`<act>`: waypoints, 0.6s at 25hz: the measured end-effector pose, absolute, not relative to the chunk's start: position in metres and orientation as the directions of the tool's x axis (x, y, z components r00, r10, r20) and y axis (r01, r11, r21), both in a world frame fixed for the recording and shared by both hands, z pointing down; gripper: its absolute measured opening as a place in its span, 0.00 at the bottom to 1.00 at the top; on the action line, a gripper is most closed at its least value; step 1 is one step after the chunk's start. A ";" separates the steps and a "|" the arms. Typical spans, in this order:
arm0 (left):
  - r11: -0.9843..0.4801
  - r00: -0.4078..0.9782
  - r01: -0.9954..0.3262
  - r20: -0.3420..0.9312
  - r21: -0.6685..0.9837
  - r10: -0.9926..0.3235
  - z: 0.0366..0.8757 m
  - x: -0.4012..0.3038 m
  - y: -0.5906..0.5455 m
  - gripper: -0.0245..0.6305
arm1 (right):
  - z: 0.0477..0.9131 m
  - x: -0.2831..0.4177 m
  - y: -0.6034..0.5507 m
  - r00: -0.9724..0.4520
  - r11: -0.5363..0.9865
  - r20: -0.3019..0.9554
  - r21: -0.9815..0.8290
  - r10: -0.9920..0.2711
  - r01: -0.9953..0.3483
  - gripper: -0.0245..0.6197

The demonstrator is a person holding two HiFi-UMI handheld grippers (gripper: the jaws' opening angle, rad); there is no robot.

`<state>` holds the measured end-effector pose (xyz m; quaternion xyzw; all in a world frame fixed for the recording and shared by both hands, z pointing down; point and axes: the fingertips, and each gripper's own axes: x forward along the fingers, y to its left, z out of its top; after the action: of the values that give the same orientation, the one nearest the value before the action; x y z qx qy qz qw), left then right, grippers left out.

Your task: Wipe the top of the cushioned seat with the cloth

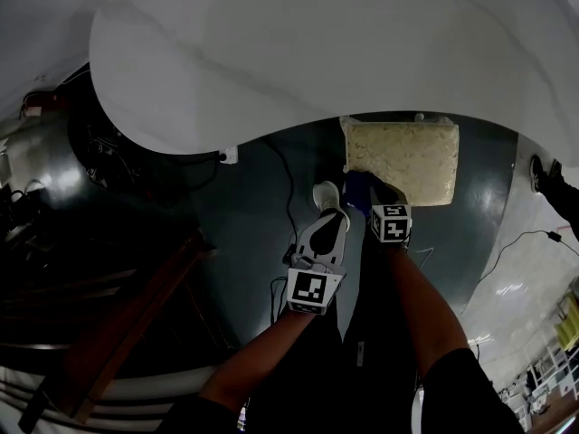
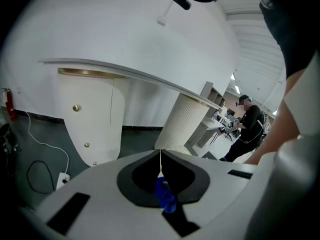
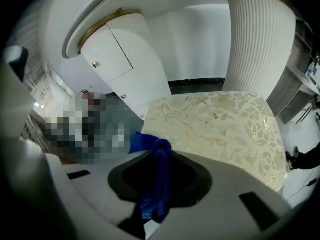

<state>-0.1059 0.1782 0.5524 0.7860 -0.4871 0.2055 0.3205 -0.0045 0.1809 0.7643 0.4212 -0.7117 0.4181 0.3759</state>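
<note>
Right claw [image 3: 159, 151] pinches cloth [image 3: 142, 142]; I see seat [image 3: 220, 129] just ahead, 1 o'clock. Left claw [image 2: 160, 156], farther back, also nips cloth.

I see the cushioned seat [image 1: 403, 159] with its far edge under the desk [image 1: 271, 52], a column [image 3: 260, 44] behind it, and the cloth [image 1: 357, 188] at the seat's near left corner.

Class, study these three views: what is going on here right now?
A person holds a gripper in each hand. The right gripper is clamped on a blue cloth, held at the near left corner of the cream patterned cushioned seat; whether the cloth touches it cannot be told. The left gripper, jaws together with a small blue scrap between them, sits beside it over the floor.
</note>
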 end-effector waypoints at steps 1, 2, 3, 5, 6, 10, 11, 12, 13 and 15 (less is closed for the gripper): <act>-0.323 0.445 -0.895 0.638 0.307 -0.628 0.556 -0.104 0.178 0.07 | 0.766 -0.003 0.179 -0.363 0.306 0.887 -0.275 -0.286 -0.912 0.19; -0.319 0.449 -0.894 0.634 0.316 -0.630 0.560 -0.101 0.177 0.07 | 0.767 -0.001 0.177 -0.363 0.319 0.887 -0.269 -0.286 -0.909 0.19; -0.310 0.451 -0.892 0.624 0.328 -0.637 0.562 -0.098 0.176 0.07 | 0.767 0.001 0.174 -0.362 0.331 0.887 -0.262 -0.288 -0.906 0.19; -0.307 0.455 -0.890 0.615 0.336 -0.645 0.564 -0.094 0.171 0.07 | 0.769 0.007 0.171 -0.355 0.345 0.889 -0.249 -0.290 -0.905 0.19; -0.314 0.457 -0.889 0.617 0.333 -0.640 0.563 -0.092 0.169 0.07 | 0.771 0.011 0.172 -0.350 0.347 0.891 -0.243 -0.289 -0.906 0.19; -0.334 0.469 -0.883 0.614 0.329 -0.636 0.561 -0.083 0.165 0.07 | 0.773 0.021 0.173 -0.339 0.383 0.894 -0.215 -0.293 -0.898 0.19; -0.342 0.473 -0.881 0.610 0.327 -0.636 0.560 -0.081 0.164 0.07 | 0.775 0.023 0.174 -0.339 0.387 0.893 -0.212 -0.297 -0.897 0.19; -0.352 0.478 -0.878 0.611 0.324 -0.631 0.559 -0.079 0.163 0.07 | 0.778 0.025 0.174 -0.338 0.390 0.893 -0.209 -0.298 -0.897 0.19; -0.364 0.484 -0.875 0.617 0.319 -0.621 0.557 -0.076 0.161 0.07 | 0.778 0.027 0.174 -0.336 0.392 0.894 -0.208 -0.295 -0.896 0.19; -0.388 0.491 -0.869 0.633 0.307 -0.599 0.555 -0.073 0.158 0.07 | 0.779 0.031 0.175 -0.330 0.383 0.899 -0.208 -0.288 -0.900 0.19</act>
<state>-0.0728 0.1575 0.5554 0.8045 -0.4561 0.2157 0.3133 0.0307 0.1753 0.7792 0.4103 -0.7243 0.3747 0.4082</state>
